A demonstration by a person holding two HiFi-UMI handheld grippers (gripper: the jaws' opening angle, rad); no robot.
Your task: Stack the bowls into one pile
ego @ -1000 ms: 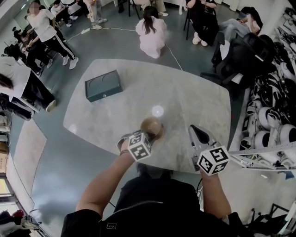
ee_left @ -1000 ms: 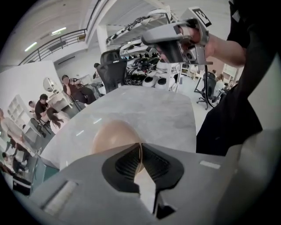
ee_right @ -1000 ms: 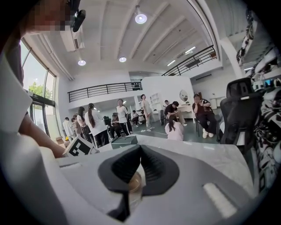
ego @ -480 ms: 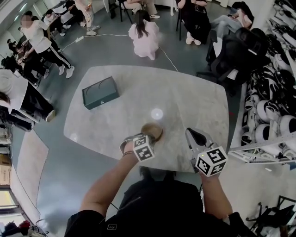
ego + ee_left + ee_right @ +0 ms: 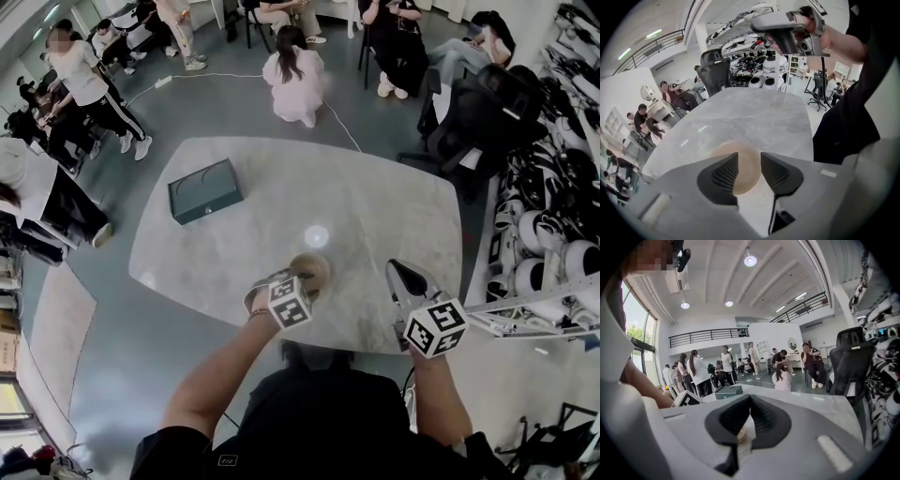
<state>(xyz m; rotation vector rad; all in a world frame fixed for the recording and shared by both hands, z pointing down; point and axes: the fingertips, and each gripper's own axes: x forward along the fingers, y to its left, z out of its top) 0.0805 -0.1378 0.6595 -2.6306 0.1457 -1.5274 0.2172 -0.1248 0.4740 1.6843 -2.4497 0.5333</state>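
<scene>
No legible text, no labels, no brands, no numbers, no signs anywhere

The tabletop (image 5: 375, 216) is pale grey marble with faint darker veins. The bowls (image 5: 309, 269) near its front edge are tan. The box (image 5: 205, 190) by its far left corner is dark teal. The floor (image 5: 122, 375) is glossy blue-grey.

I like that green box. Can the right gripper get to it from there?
Probably yes: only bare table lies between the right gripper and the green box, though the box is far across and the gripper is shut.
</scene>
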